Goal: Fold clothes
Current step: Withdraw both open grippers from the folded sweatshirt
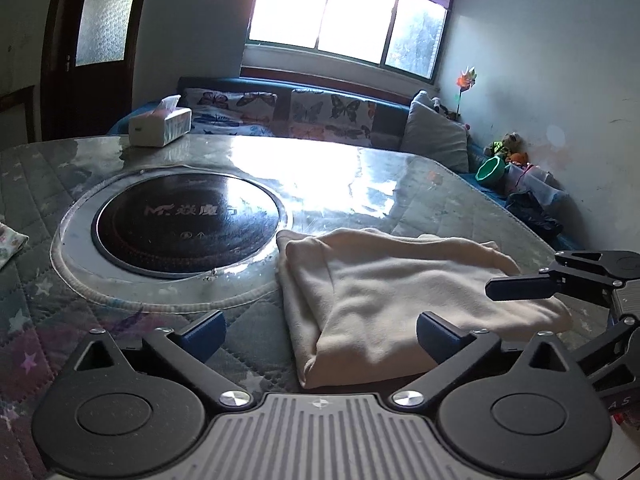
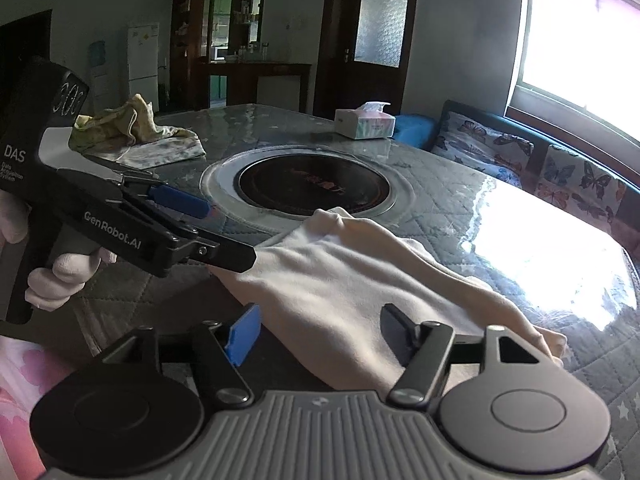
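The left gripper [image 1: 320, 330] stands wide open with nothing between its blue-padded fingers, hovering over the near edge of the cream garment [image 1: 404, 300]. The right gripper [image 2: 316, 330] is spread just as wide and empty, the cloth's near edge lying below the gap. That garment is a soft, fleecy piece folded into a rough rectangle, lying flat on the table [image 1: 48, 184] just beside the round cooktop [image 1: 186, 226].

In the right wrist view a white-gloved hand [image 2: 60, 276] grips the left tool's black body, which reads "GenRobot.AI" and "DAS" — the smaller print under it is too blurred to read.

The table is covered in grey quilted fabric with pale stars under a glossy clear sheet. The cooktop is a dark glass disc set in a metal ring; "MR" and some characters show on it, not clearly legible.

Farther off, a white tissue box [image 1: 160, 126] holds a tissue sticking up from its slot, and a crumpled yellow-green cloth [image 2: 128, 124] sits on a pale printed one. Beyond the table — a bench with butterfly-print cushions [image 1: 332, 114], and a green bowl [image 1: 491, 169] among toys in the corner; its contents cannot be seen.
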Motion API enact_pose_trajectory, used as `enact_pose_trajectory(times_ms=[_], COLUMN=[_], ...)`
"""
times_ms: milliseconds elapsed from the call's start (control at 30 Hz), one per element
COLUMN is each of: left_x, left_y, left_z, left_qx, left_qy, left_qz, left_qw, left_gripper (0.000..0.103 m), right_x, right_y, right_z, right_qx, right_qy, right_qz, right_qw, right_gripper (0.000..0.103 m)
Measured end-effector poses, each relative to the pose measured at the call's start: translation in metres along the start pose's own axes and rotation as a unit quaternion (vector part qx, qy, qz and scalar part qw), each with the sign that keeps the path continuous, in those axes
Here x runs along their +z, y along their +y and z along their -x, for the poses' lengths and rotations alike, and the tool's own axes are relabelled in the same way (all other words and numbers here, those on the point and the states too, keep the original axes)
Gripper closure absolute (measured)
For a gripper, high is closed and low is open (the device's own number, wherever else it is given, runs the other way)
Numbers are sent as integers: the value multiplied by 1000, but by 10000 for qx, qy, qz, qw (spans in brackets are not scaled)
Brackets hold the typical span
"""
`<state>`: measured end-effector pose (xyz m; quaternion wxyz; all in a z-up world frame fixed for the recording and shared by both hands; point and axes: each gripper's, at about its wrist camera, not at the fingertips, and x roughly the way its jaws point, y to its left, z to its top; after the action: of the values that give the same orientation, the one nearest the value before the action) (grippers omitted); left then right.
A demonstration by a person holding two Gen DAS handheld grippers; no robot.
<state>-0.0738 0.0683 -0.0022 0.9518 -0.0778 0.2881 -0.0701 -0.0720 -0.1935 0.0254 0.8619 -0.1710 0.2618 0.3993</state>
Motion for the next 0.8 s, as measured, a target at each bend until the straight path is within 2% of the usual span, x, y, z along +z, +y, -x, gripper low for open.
enact_pose_trajectory(times_ms=[133, 333, 533, 800], left_x=[-1, -2, -4, -7], left_y=[0, 1, -2, -6], left_z=[3, 8, 12, 17], left_qx=[-36, 18, 61, 118], left_qy=[5, 36, 107, 202], left_qz=[49, 166, 158, 146], left_qw=[10000, 9999, 9998, 9996], left_gripper=[0, 0, 0, 0], right_x=[2, 5, 7, 5], right_y=[3, 7, 7, 8], right_z=[5, 14, 17, 17], right_qx=[-74, -279, -415, -402], right_qy=[-91, -313, -460, -256], right_qz=[-37, -117, -322, -584], right_qw=[9999, 9991, 9976, 9972], right_gripper=[21, 0, 0, 0])
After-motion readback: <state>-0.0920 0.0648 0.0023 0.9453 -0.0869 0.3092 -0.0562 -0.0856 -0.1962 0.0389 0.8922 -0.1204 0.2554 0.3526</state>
